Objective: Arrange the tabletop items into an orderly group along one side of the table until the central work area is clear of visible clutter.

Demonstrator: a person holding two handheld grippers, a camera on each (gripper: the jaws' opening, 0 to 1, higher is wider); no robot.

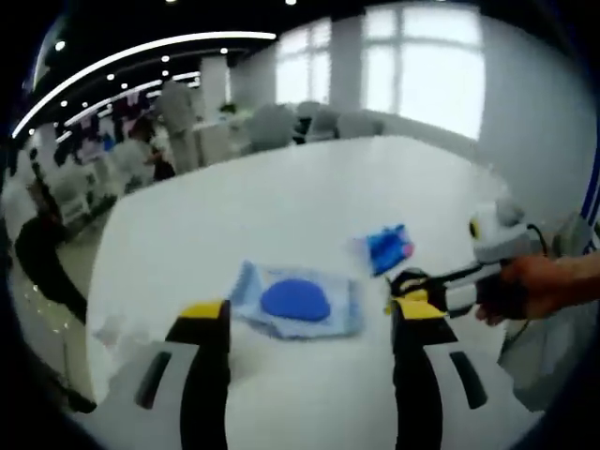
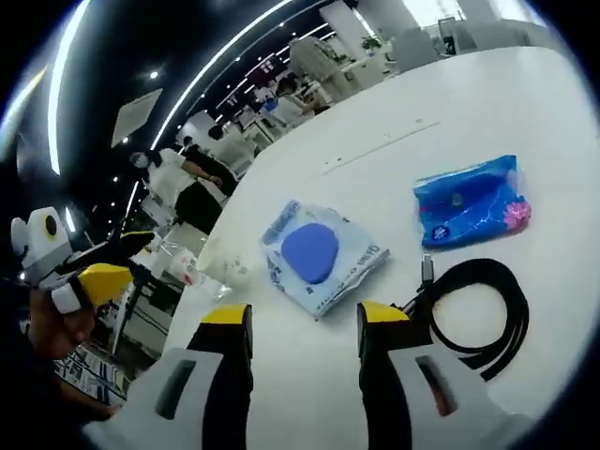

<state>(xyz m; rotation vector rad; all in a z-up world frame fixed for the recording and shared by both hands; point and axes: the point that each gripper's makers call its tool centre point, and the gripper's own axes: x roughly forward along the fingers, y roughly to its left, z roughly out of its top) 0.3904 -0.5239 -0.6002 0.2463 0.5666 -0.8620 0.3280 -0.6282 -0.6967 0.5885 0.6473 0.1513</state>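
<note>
White table [image 2: 487, 84] at mid-frame carries a clear packet with a blue disc [image 2: 319, 255], a blue pouch [image 2: 472, 202] upper right and a black cable [image 2: 483, 314] lower right, all ungrouped. Left gripper [image 1: 310, 314] and right gripper [image 2: 304, 321] hover, jaws apart, holding nothing, seemingly lined up on the packet.

Table: a broad white tabletop [image 1: 281, 202] spans the middle of both views, its far edge curving toward the top of the left gripper view.
Windows: large bright panes [image 1: 427, 70] glow at the upper right of the left gripper view.
Ceiling: dark, with long curved light strips [image 1: 141, 54] and small round spot lamps [image 1: 60, 45] at the upper left.
Furniture: grey chairs [image 1: 272, 124] stand beyond the table's far edge; desks and clutter sit at the left.
People: figures in white tops [image 2: 173, 173] stand at the left of the right gripper view.
</note>
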